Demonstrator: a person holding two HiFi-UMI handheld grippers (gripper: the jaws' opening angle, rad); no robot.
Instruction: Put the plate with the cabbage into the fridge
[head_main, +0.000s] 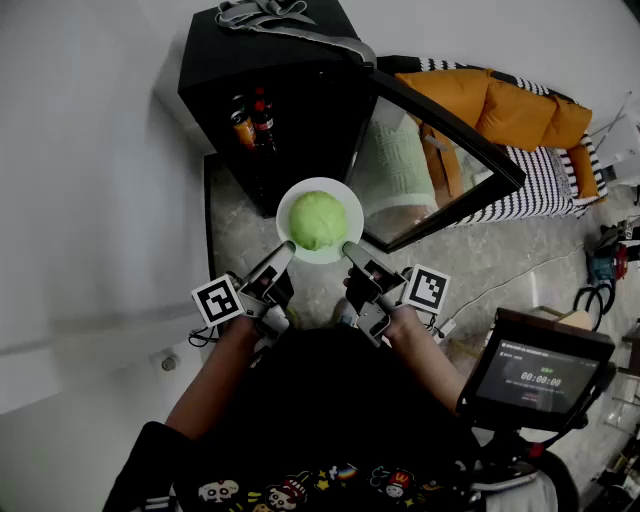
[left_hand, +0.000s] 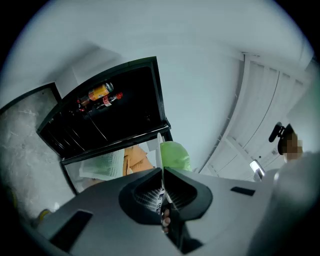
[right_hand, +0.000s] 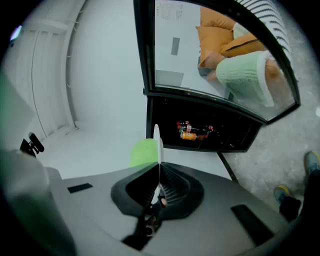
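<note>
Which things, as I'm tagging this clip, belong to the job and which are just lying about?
Job: plate, cabbage, open fridge, left tongs and right tongs shut on the plate's rim.
Lying about: bottles inside the fridge, orange cushion, timer screen, grey cloth atop the fridge.

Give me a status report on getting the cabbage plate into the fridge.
Done: the fridge door stands open, and the plate with the cabbage is off any surface, the left gripper and right gripper each shut on its rim. In hand: the plate is held in front of the open fridge, outside it. Left: move it onto a shelf inside and release.
</note>
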